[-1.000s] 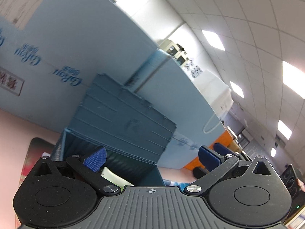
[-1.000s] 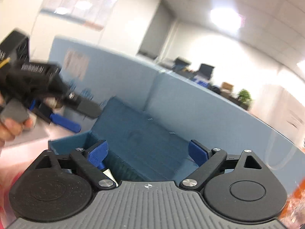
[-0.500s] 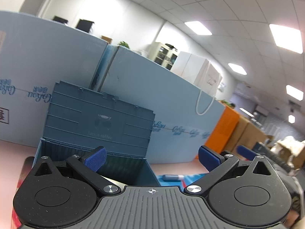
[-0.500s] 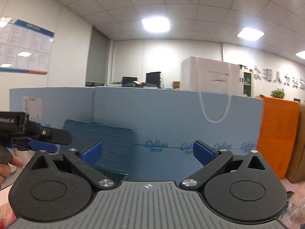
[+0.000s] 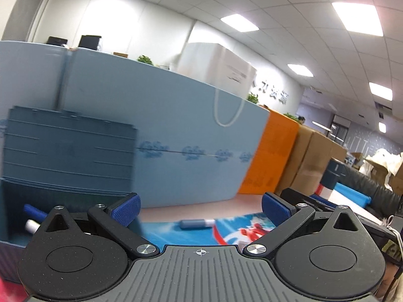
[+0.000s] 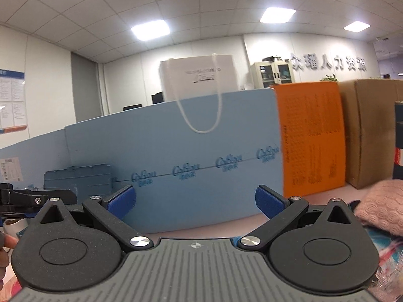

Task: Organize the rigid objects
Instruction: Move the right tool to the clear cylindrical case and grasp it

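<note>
A: Both tools are empty. The left gripper (image 5: 200, 207) has its blue pads spread wide with nothing between them, and the right gripper (image 6: 196, 200) is splayed the same way.

B: Then the next job, I'd guess, is picking something up. What lies closest?

A: A short grey-blue cylinder with a white end (image 5: 196, 223), lying flat on the colourful printed mat (image 5: 226, 231), just ahead of the left pads.

B: Lower the left tool level, straddle it across its width, and close gently so it doesn't roll.

A: The open dark-teal plastic storage box (image 5: 68, 148) stands to the left, lid upright; a blue-and-white item (image 5: 34, 216) already lies inside.

B: Obstacles?

A: The box's near wall, possibly. Behind stands the light-blue foam partition (image 6: 176, 151), with an orange panel (image 6: 311, 136) beside it.
</note>
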Demonstrator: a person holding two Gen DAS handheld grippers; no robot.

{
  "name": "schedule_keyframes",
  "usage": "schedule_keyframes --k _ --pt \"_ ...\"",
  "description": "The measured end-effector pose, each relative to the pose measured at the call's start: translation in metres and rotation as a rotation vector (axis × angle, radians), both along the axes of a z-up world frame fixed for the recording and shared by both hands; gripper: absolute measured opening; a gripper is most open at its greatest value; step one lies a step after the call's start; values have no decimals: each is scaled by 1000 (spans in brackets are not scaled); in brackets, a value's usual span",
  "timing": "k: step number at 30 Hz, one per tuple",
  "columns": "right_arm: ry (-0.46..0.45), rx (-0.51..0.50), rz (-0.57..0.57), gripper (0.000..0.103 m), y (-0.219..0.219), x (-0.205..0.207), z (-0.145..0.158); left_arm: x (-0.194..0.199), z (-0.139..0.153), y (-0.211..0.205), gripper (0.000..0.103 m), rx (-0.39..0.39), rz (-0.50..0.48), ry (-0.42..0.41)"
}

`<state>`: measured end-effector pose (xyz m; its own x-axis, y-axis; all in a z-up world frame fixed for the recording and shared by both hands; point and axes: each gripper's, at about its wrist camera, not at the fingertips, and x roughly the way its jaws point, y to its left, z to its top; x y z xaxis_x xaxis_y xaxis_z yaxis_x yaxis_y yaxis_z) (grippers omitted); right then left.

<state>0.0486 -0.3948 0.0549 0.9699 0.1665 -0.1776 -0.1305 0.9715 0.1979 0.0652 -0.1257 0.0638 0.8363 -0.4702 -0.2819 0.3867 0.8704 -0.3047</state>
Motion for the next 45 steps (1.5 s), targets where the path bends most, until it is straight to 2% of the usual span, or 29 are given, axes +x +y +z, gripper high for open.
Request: schedule_keyframes --k 8,14,18,20,22,25,28,30,34,37,39,41,45 --pt "53 45 -74 102 -37 -5 -17 6 -8 -51 103 67 -61 -25" --pt "93 132 -97 102 -61 -5 -33 11 -23 -80 103 105 -137 -14" --pt "147 158 -122 102 -73 -2 -42 20 -36 -100 102 142 -174 43" --pt "186 171 -116 102 -79 1 -47 28 -45 -106 102 138 -203 99" --pt "226 170 -101 102 -83 5 -53 36 -52 -109 102 135 -192 155" --pt "296 84 -88 102 -83 12 -54 45 -59 -113 102 182 -163 207" --pt "311 -62 -17 102 -77 18 -50 50 -63 -109 102 177 -167 251" --pt "327 -177 43 102 -74 24 -50 52 -61 -103 102 157 -143 265" --pt "369 -288 150 100 -73 35 -48 55 -50 -85 102 49 -151 260" --pt "422 -382 241 99 -59 50 -48 54 -42 -76 103 7 -164 244" --pt "486 -435 325 93 -47 61 -53 55 -39 -71 103 -8 -171 244" --pt "537 -481 346 77 -38 73 -59 55 -37 -68 103 -24 -177 243" --pt "595 -454 365 69 -32 97 -68 54 -33 -62 103 -47 -185 232"
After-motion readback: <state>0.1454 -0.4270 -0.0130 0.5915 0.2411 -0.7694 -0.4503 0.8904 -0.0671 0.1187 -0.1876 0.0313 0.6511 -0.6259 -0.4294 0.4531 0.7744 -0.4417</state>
